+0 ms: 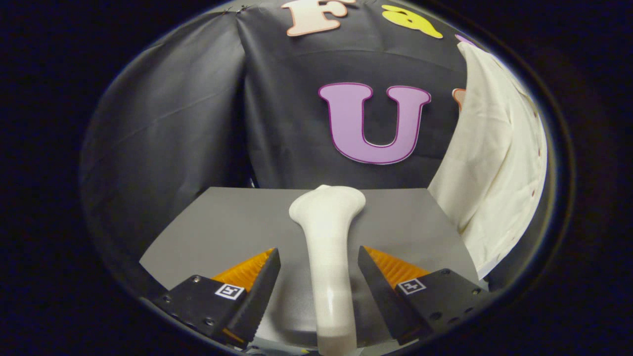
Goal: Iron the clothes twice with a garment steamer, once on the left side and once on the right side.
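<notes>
Angled low over a grey tabletop (222,232), facing the booth's black wall. Jaws of the gripper (319,267) released, spread wide on either side of the white garment steamer (326,247), touching neither side of its handle. Steamer lying lengthwise between the fingers, head beyond them, handle end cut off below. Cream garment (494,163) hanging at right, partly cut off.

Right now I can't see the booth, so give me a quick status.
Gripper open, fingers either side of the steamer handle, not pressing. Garment steamer lies on the grey table, head pointing away. White garment hangs to the right, beyond the fingers. Nothing between.
</notes>
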Motion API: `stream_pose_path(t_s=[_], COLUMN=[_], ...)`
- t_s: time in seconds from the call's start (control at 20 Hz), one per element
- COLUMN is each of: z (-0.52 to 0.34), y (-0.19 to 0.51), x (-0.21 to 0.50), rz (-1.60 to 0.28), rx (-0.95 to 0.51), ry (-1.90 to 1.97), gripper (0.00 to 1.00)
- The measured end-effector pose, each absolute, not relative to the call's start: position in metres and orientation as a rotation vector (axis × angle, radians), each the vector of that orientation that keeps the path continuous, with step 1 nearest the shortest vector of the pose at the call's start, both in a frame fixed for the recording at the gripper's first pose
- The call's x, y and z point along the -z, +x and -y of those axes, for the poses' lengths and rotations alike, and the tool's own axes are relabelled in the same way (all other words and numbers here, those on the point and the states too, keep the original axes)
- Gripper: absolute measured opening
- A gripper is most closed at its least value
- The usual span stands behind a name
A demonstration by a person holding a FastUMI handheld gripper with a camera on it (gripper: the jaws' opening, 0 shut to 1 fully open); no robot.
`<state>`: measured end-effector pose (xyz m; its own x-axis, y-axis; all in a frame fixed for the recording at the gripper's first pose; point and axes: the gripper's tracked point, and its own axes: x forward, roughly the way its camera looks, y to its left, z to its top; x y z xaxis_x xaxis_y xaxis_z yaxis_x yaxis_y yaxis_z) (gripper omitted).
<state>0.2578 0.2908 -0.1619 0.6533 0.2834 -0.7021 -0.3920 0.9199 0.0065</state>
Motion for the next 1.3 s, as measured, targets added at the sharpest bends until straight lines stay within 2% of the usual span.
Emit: stream_pose_path(t_s=[0.1, 0.15, 0.3, 0.5, 0.8, 1.1, 1.3], z=[-0.293, -0.29, -0.294, -0.296, -0.288, -0.271, -0.238], y=[0.265, 0.263, 0.268, 0.27, 0.285, 0.275, 0.252], x=[0.176, 0.182, 0.187, 0.178, 0.124, 0.075, 0.0], rz=[-0.814, -0.864, -0.908, -0.881, -0.632, -0.45, -0.255], rx=[-0.388, -0.374, -0.376, -0.423, -0.511, -0.566, -0.586], ry=[-0.177, -0.179, -0.055, 0.103, 0.205, 0.186, 0.223], gripper=[0.93, 0.88, 0.54, 0.5, 0.4, 0.39, 0.39])
